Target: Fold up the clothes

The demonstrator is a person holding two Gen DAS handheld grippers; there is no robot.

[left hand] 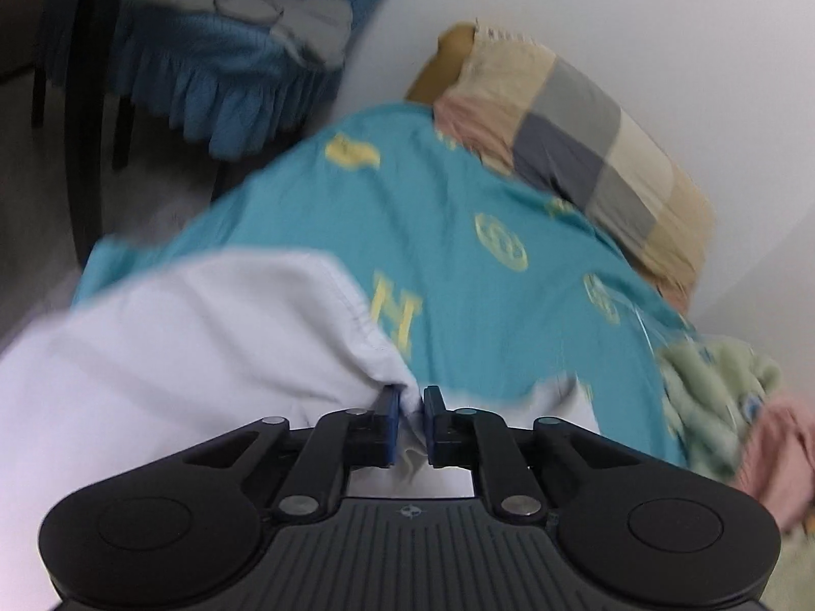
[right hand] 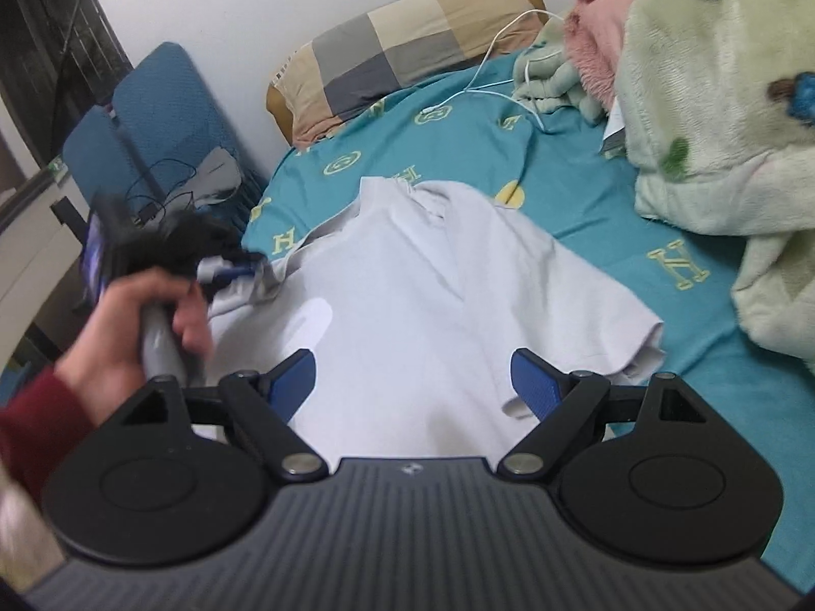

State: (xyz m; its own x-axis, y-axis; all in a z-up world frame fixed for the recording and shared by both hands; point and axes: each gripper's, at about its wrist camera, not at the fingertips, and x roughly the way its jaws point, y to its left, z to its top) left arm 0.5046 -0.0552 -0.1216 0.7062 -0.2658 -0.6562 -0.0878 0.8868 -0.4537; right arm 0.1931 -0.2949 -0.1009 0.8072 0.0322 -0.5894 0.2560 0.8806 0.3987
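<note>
The white shirt (right hand: 407, 295) lies spread on the bed (right hand: 586, 193), collar toward the checked pillow (right hand: 402, 46), its teal sheet showing all round. The left gripper (left hand: 411, 407) has its fingers clenched on a bunch of the shirt's left edge, seemingly the sleeve, so the first side fold looks to be in hand; next that edge wants carrying across the body. The right gripper (right hand: 415, 382) hovers over the hem, fingers released and empty. Only the right wrist view shows the whole garment, the left hand (right hand: 137, 315), and the green blanket (right hand: 713, 102).
</note>
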